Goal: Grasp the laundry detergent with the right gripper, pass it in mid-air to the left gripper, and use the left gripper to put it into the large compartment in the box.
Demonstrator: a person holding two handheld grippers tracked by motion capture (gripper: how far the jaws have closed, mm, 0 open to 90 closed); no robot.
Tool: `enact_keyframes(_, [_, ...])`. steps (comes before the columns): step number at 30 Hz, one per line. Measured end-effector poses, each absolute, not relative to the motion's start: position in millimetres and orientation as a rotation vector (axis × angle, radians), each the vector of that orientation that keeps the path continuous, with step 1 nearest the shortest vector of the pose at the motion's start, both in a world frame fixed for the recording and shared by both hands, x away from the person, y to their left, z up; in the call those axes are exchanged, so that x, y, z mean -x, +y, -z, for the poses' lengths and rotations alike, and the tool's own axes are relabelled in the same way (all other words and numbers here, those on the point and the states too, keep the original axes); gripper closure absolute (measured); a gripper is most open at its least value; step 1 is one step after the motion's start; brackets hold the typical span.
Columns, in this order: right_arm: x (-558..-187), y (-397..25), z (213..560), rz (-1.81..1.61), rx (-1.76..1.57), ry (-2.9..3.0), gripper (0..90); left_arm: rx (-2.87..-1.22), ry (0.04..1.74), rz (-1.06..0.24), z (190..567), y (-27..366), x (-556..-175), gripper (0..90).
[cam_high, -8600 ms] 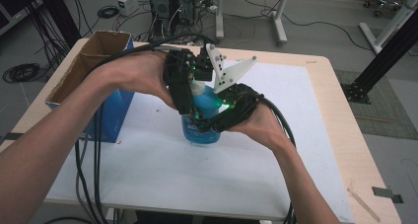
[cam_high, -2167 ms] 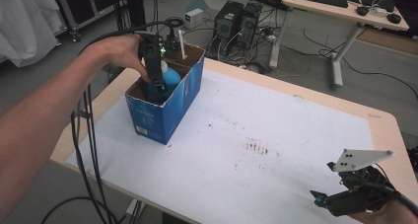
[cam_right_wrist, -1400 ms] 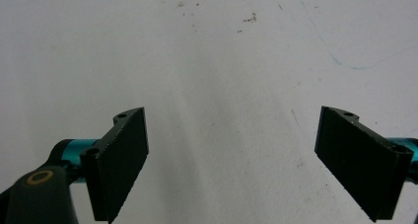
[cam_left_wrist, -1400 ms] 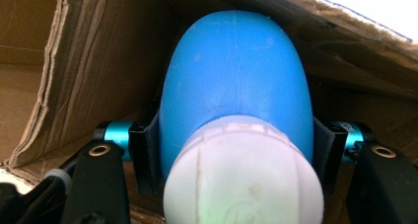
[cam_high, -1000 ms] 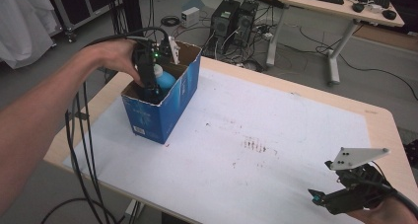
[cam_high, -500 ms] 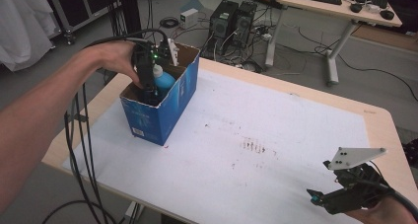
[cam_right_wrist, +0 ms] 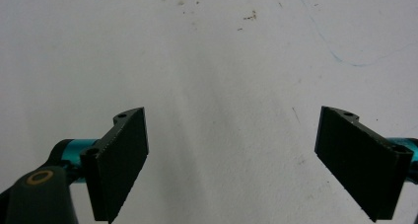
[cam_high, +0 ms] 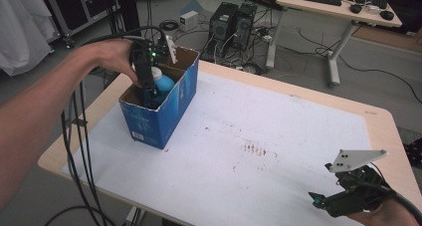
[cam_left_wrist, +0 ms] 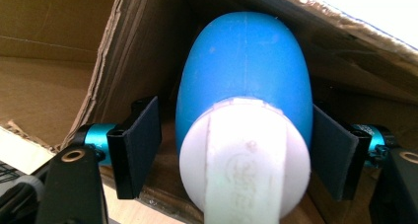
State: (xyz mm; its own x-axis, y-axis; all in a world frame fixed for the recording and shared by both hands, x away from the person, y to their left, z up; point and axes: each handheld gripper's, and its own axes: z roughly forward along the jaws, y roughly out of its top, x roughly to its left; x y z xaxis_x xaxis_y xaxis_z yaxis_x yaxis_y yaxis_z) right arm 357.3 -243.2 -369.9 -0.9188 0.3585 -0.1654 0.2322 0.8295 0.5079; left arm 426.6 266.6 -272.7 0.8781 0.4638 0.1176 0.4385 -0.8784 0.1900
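Left gripper view puts your left claw [cam_left_wrist: 235, 150] inside the cardboard box [cam_left_wrist: 59, 51], its two black pads spread wide on either side of the blue bottle [cam_left_wrist: 246, 66]. The bottle's white cap [cam_left_wrist: 244, 160] faces the camera, and there is a clear gap between the left pad and the bottle's side; on the other side you cannot tell whether the pad touches. From the high view, your left claw [cam_high: 148, 89] reaches down into the blue-sided cardboard box [cam_high: 166, 111], which stands near the far left corner of the worktop [cam_high: 259, 186], and the blue bottle [cam_high: 161, 82] sits upright inside it with its white cap [cam_high: 156, 71] just under the box's rim. Your right claw [cam_high: 318, 202] hangs low at the near right corner of the worktop, well apart from the box. In the right gripper view your right claw [cam_right_wrist: 231, 160] stands wide over the white sheet [cam_right_wrist: 222, 61], with a few brown specks [cam_right_wrist: 249, 17] farther off.
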Motion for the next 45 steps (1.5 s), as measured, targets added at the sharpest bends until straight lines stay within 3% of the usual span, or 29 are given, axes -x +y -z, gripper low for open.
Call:
enact_keyframes(11, [-356,-244,370,-0.719,-0.454,2.759,12.5,-2.911,0.707,-0.27,256,263,-425,23.9])
enact_keyframes(27, [-354,-245,367,-0.724,-0.455,2.749,12.5,-2.915,0.631,-0.413,197,244,-418,22.8])
enact_keyframes(38, [-352,-246,365,-0.72,-0.458,2.743,12.5,-2.935,0.44,-0.436,169,187,-406,22.7])
enact_keyframes(45, [-351,-244,364,-0.717,-0.455,2.743,12.5,-2.951,0.29,-0.411,173,137,-403,22.7])
